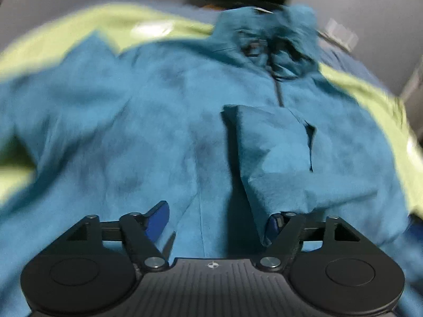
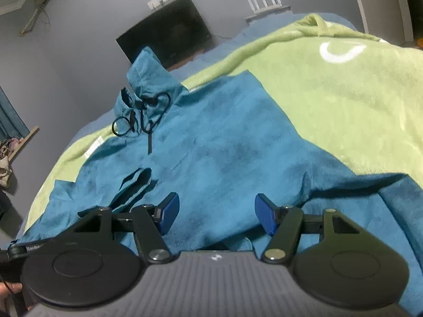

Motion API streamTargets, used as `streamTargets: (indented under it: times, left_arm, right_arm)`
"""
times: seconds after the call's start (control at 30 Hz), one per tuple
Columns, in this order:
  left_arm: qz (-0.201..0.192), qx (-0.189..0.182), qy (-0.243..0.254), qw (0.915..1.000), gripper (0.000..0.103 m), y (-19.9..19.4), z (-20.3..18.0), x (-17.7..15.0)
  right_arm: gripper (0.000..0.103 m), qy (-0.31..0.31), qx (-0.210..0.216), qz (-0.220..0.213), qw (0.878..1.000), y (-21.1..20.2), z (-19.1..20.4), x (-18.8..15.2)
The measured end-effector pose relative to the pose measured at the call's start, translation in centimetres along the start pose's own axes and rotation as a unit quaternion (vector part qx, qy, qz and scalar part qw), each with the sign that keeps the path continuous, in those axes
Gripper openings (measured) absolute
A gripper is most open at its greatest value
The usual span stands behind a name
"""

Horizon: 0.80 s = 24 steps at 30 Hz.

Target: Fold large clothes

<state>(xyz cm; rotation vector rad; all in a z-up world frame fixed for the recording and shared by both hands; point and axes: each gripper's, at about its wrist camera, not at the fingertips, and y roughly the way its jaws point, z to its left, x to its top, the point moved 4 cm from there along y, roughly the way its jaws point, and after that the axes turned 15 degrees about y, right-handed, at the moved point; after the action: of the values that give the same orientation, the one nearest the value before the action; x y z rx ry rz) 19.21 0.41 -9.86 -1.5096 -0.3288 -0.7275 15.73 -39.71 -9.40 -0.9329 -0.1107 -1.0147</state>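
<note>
A large teal jacket (image 1: 132, 132) lies spread front-up on a green blanket (image 1: 105, 26), blurred in the left wrist view. Its collar with black drawcords (image 2: 142, 111) points away from me. A folded sleeve (image 1: 277, 153) lies across the chest, and its near end drapes over the right finger of my left gripper (image 1: 215, 223). That gripper's jaws stand wide apart and the pads press on nothing. My right gripper (image 2: 216, 215) hovers open just above the jacket (image 2: 224, 145) near its lower part, with only flat cloth below the blue pads.
The green blanket (image 2: 343, 100) covers a bed that runs to a grey wall. A dark screen (image 2: 169, 31) and a white router with antennas (image 2: 267, 5) stand at the far end. A hand (image 2: 10, 290) shows at the lower left edge.
</note>
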Motion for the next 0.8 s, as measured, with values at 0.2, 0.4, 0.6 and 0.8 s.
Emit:
streamTargets:
  times: [0.2,0.4,0.6,0.8]
  left_arm:
    - [-0.086,0.085,0.327,0.9373,0.092,-1.3,-10.4,0.4]
    - [-0.085,0.082,0.411,0.9038,0.041,0.0,-15.3,0.3]
    - [-0.094,0.056,0.258,0.9599,0.006,-1.3,-9.6,2.4]
    - [-0.096,0.036,0.016,0.9946,0.005,-3.8,0.8,2.6]
  right_arm:
    - [0.062,-0.012,-0.012,0.007,1.0,0.3,0.4,-0.4]
    - [0.062,-0.016,-0.014,0.01,1.0,0.3,0.2,-0.7]
    - [0.062,-0.015,-0.014,0.014,1.0,0.3,0.0,-0.6]
    - [0.062,-0.018,-0.014,0.016,1.0,0.3,0.0,-0.7]
